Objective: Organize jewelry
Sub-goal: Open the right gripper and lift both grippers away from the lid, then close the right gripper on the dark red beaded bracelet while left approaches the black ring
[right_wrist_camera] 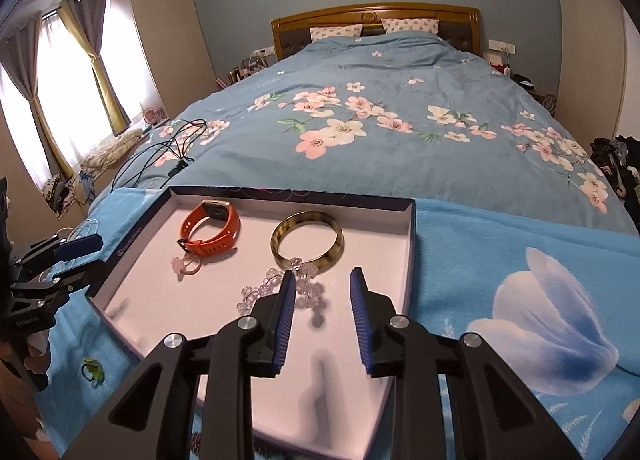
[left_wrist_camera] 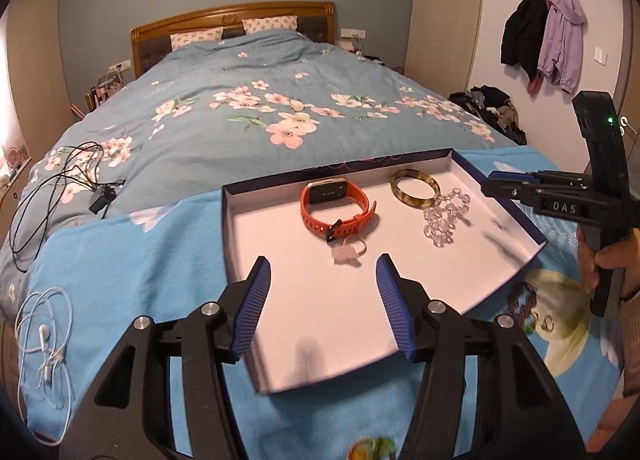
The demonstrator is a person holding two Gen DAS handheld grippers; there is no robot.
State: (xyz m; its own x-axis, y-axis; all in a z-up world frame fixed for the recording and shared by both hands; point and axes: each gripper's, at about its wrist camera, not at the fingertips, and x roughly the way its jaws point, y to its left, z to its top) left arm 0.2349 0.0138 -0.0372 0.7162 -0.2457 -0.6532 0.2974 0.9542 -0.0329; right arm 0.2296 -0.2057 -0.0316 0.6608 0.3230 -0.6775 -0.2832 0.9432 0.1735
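Observation:
A shallow box tray [left_wrist_camera: 320, 320] [right_wrist_camera: 140, 292] with dark blue walls and a white floor lies on a light blue blanket. In it are an orange watch [left_wrist_camera: 336, 207] [right_wrist_camera: 212, 227], a tortoiseshell bangle [left_wrist_camera: 414, 187] [right_wrist_camera: 306, 238], a clear bead bracelet [left_wrist_camera: 444, 217] [right_wrist_camera: 260, 294] and a pink ring [left_wrist_camera: 348, 254] [right_wrist_camera: 186, 266]. My left gripper [left_wrist_camera: 324, 260] [right_wrist_camera: 92, 248] hangs open over the tray's near part, just short of the pink ring, with nothing between its fingers. My right gripper [right_wrist_camera: 322, 274] [left_wrist_camera: 492, 179] is open above the beads, which lie by its left finger without being pressed.
A green ring [right_wrist_camera: 93, 370] [left_wrist_camera: 372, 448] lies on the blanket outside the tray's near left corner. A black charger cable [left_wrist_camera: 96, 199] and white earphones [left_wrist_camera: 44, 336] lie on the bed to the left. A person's hand [left_wrist_camera: 612, 260] holds the right gripper's handle.

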